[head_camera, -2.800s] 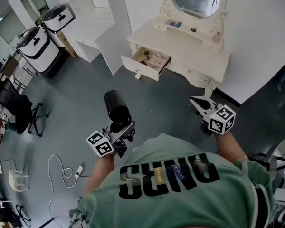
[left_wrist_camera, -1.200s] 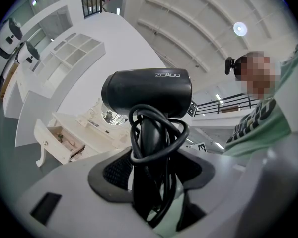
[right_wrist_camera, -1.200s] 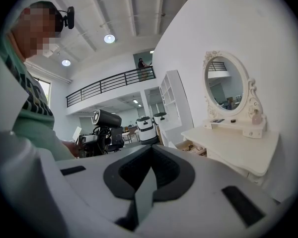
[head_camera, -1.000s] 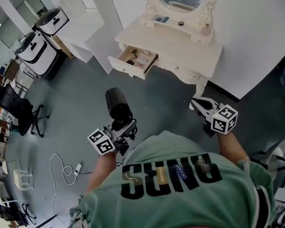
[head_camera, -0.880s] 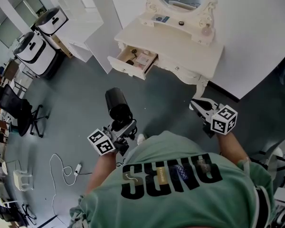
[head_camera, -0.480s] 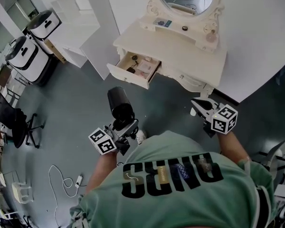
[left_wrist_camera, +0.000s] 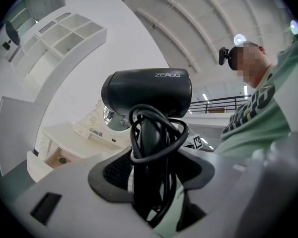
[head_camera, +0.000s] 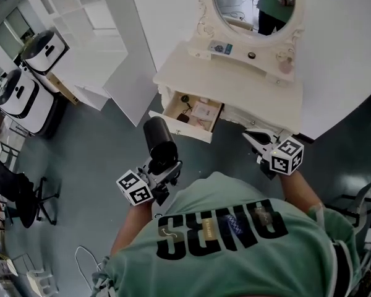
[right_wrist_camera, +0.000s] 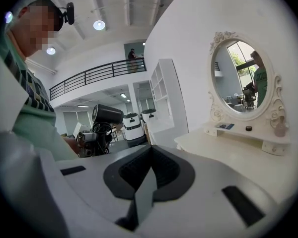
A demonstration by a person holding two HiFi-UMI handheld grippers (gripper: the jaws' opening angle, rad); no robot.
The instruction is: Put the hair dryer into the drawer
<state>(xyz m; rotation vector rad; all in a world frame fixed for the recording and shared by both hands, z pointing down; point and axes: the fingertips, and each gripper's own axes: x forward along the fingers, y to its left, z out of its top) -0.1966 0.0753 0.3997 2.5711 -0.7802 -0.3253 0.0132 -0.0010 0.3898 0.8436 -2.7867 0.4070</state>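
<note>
Left gripper (head_camera: 162, 167) pinches the dryer (head_camera: 159, 140) by its cord-wrapped handle, near the open drawer (head_camera: 180, 127). Right gripper (head_camera: 250, 137) is pressed together, empty. Risk: loose cord loops may snag the drawer's rim.

Head view looks down on the drawer (head_camera: 176, 124); gripper views face its vanity (head_camera: 235, 85).

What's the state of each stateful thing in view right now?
hair dryer: gripped by its handle in the left tool, above the floor, not in the drawer.
cord: coiled round the dryer's handle.
drawer: pulled open, small items inside.
left tool: shut on the hair dryer.
right tool: jaws together, empty.
</note>
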